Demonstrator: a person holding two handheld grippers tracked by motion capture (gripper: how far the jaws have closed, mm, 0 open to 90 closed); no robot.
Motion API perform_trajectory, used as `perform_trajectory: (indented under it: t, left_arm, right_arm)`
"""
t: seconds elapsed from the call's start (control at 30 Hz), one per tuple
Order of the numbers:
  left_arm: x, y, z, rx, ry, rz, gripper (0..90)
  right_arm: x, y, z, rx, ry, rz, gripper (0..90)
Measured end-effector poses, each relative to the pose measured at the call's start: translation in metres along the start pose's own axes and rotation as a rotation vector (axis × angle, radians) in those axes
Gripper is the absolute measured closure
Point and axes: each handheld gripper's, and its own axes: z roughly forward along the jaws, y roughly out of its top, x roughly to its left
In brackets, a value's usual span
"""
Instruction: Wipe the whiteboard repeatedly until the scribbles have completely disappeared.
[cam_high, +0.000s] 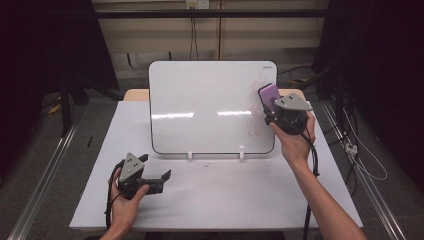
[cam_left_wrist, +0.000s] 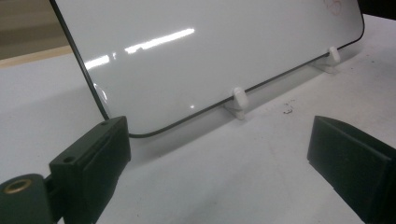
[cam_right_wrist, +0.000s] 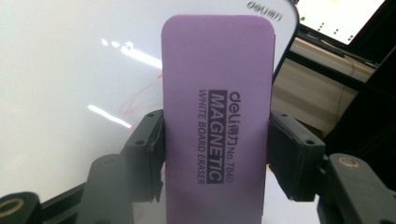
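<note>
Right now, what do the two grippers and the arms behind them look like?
Both are black two-jaw hand tools. The left gripper and right gripper each carry a grey three-cornered plate with small holes on top. The jaws are blocky black pads with screw holes and brass-coloured bushings at the base. A black cable trails from each. The forearms are bare, with no sleeves in view.

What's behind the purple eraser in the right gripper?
Behind the eraser is the whiteboard, with faint red smears beside the eraser's edge. Whatever marks lie straight behind the eraser are covered. The right gripper clamps its sides.
</note>
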Motion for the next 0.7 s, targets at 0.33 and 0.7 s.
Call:
perform_trajectory:
  t: [0.33, 0.7]
  left_arm:
    - [0.002, -0.001, 0.0, 0.007, -0.004, -0.01, 5.9]
    - [0.002, -0.002, -0.001, 0.002, -0.005, -0.027, 5.9]
  right_arm:
    - [0.007, 0.015, 0.031, 0.05, -0.094, -0.169, 41.6]
    - [0.022, 0.01, 0.04, 0.042, -0.123, -0.294, 41.7]
